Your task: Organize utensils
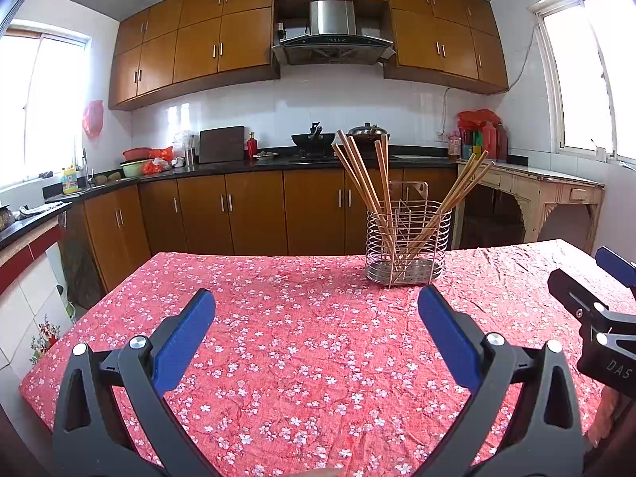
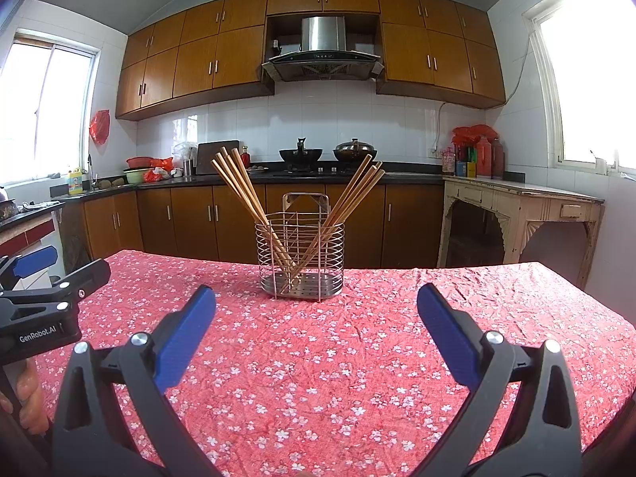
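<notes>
A wire utensil holder (image 1: 407, 250) (image 2: 301, 256) stands upright on the table's far side. Several wooden chopsticks (image 1: 359, 171) (image 2: 238, 187) lean out of it in two bunches, one to the left and one to the right (image 1: 465, 187) (image 2: 357, 190). My left gripper (image 1: 316, 314) hangs open over the cloth, short of the holder and to its left, with nothing between its blue pads. My right gripper (image 2: 316, 310) is also open and empty, facing the holder from in front. Each gripper shows at the edge of the other's view (image 1: 596, 310) (image 2: 43, 286).
A red floral tablecloth (image 1: 302, 357) (image 2: 357, 357) covers the table. Beyond it run kitchen counters with a sink at left, a stove with wok and lidded pot (image 2: 353, 147), and a worn side table (image 2: 524, 206) at right. A hand (image 2: 28, 393) holds the left gripper.
</notes>
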